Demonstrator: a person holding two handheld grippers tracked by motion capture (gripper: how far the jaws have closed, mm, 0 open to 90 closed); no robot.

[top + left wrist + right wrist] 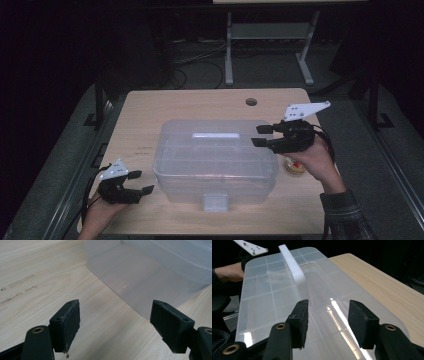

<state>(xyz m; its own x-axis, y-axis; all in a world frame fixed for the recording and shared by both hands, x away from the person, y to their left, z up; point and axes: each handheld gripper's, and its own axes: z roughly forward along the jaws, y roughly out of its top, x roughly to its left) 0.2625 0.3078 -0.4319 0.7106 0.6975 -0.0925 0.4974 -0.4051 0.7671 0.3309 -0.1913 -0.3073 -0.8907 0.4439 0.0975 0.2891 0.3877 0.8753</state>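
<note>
Jaws apart on both grippers (high view adds a small jar [294,166]) beside the box [216,159].

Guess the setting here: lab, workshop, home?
Probably a lab or data-collection room: a bare wooden table under a fixed camera, dark surroundings with loose cables on the floor, and the metal legs of another table behind.
</note>
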